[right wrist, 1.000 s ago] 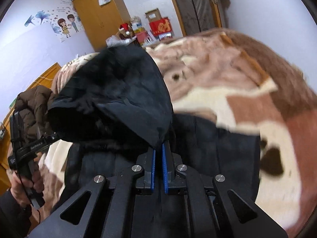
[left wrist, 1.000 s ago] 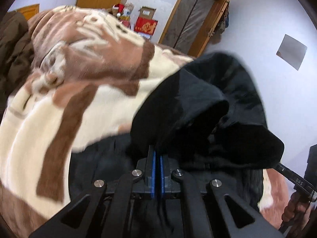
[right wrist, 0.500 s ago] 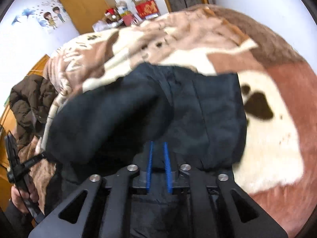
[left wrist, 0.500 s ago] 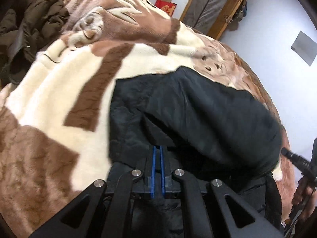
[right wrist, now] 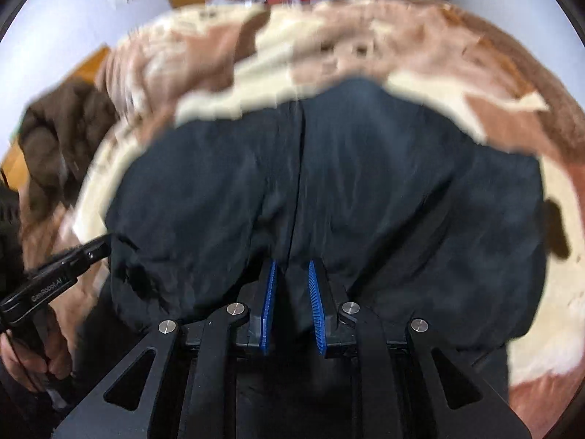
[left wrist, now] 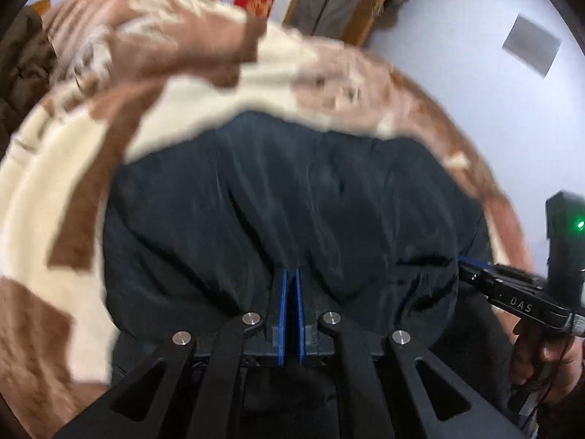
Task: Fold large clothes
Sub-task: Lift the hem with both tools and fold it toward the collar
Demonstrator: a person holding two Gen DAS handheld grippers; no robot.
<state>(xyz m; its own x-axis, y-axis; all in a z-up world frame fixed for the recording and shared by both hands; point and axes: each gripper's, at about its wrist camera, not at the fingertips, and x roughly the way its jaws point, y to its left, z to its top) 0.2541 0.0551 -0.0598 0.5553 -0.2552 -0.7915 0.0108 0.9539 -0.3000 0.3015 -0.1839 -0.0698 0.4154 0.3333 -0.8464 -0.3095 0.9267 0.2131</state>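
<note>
A large black jacket (left wrist: 292, 205) lies folded over on the brown and cream blanket (left wrist: 55, 183); it also shows in the right wrist view (right wrist: 329, 183). My left gripper (left wrist: 290, 278) is shut on the jacket's near edge, blue pads pressed together. My right gripper (right wrist: 292, 274) has its blue pads apart with the black cloth between them, loosely. The right gripper also shows at the jacket's right edge in the left wrist view (left wrist: 471, 274), and the left gripper at the jacket's left edge in the right wrist view (right wrist: 98, 247).
A brown coat (right wrist: 62, 135) is heaped on the blanket (right wrist: 512, 84) to the left. Red boxes (left wrist: 254, 0), a wooden wardrobe and a door (left wrist: 336, 0) stand beyond the bed. A white wall is on the right.
The raised half of the jacket has been brought forward and laid down flat over the rest. The right gripper's pads have parted; the left stays shut.
</note>
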